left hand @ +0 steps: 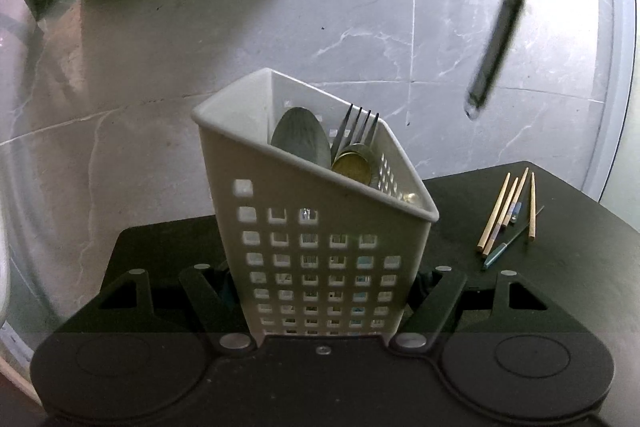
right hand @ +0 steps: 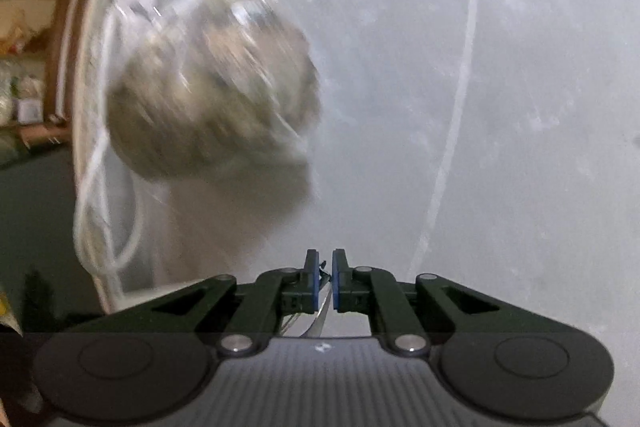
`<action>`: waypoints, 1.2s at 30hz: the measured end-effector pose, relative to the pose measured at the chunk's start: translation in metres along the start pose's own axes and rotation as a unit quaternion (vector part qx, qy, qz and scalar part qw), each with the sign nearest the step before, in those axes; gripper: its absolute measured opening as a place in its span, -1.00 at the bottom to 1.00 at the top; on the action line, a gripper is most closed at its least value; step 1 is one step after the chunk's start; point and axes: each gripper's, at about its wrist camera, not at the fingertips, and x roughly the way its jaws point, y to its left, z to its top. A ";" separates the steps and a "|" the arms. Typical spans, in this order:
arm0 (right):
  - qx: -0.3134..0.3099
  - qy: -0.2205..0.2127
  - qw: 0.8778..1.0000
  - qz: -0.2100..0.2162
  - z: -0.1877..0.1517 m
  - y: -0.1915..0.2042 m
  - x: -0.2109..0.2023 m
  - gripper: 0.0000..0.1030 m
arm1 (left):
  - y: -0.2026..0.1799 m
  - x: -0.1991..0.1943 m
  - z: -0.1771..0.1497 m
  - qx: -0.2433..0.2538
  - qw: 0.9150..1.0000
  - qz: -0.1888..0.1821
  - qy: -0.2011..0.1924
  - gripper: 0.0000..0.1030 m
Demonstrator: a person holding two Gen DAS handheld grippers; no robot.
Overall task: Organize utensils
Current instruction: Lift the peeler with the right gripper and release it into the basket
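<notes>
A: Left wrist view: the left gripper (left hand: pixel 320 291) is clamped on the white perforated caddy (left hand: pixel 316 227), which holds a spoon (left hand: pixel 300 139) and fork (left hand: pixel 358 127).
B: And the right gripper (right hand: pixel 325 277)?
A: Pinched together on a thin metal utensil (left hand: pixel 496 39), up at far right. Chopsticks (left hand: pixel 506 213) lie on the dark surface (left hand: pixel 560 227), right of the caddy.

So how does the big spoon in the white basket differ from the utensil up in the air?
The large grey metal spoon stands in the white perforated plastic basket with its bowl up, sharp and still. The dark-handled metal utensil hangs in the air to the upper right, handle end down, blurred. The spoon leans beside a fork and a smaller gold spoon; the airborne utensil touches nothing on the table. Both look like metal.
</notes>
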 end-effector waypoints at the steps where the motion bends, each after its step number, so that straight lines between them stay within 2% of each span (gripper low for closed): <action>1: 0.000 -0.007 1.000 0.011 0.008 0.006 0.000 -0.87 | 0.000 0.000 0.000 0.000 1.000 0.000 -0.001 0.47; 6: -0.007 -0.040 0.997 0.072 0.032 0.034 0.005 -0.87 | 0.000 -0.001 -0.001 0.000 1.000 0.000 -0.002 0.47; 9: -0.008 -0.039 0.993 0.109 0.034 0.048 0.016 -0.87 | -0.001 -0.001 -0.001 0.000 1.000 0.000 -0.002 0.47; 14: -0.004 0.006 0.988 0.154 0.018 0.068 0.046 -0.87 | -0.002 -0.001 -0.001 0.000 1.000 0.002 -0.002 0.47; 22: 0.011 0.087 0.980 0.181 -0.016 0.083 0.084 -0.80 | -0.003 0.000 -0.001 -0.003 1.000 0.005 -0.003 0.47; 23: 0.017 0.092 0.979 0.180 -0.020 0.084 0.086 -0.59 | -0.003 0.001 -0.001 -0.003 1.000 0.006 -0.002 0.47; 24: 0.026 0.096 0.978 0.181 -0.023 0.083 0.088 -0.21 | -0.003 0.001 -0.001 -0.003 1.000 0.006 -0.002 0.47; 26: 0.051 0.077 0.977 0.192 -0.027 0.075 0.085 0.25 | -0.003 0.001 -0.001 -0.004 1.000 0.006 -0.003 0.47; 27: 0.064 0.066 0.977 0.193 -0.028 0.069 0.081 0.36 | -0.003 0.001 -0.001 -0.005 1.000 0.005 -0.002 0.47; 29: 0.093 0.044 0.978 0.182 -0.030 0.051 0.075 0.42 | -0.002 0.001 -0.001 -0.006 1.000 0.006 -0.002 0.47; 31: 0.124 0.028 0.978 0.163 -0.034 0.031 0.072 0.67 | -0.002 0.001 -0.001 -0.006 1.000 0.005 -0.001 0.47; 32: 0.146 0.022 0.978 0.146 -0.038 0.017 0.072 0.87 | -0.002 0.002 -0.001 -0.006 1.000 0.005 -0.001 0.47; 34: 0.174 0.025 0.979 0.105 -0.052 -0.006 0.077 0.89 | -0.002 0.002 0.000 -0.007 1.000 0.006 0.000 0.47; 36: 0.196 0.048 0.977 0.070 -0.074 -0.027 0.090 0.89 | -0.002 0.002 0.000 -0.006 1.000 0.006 0.002 0.47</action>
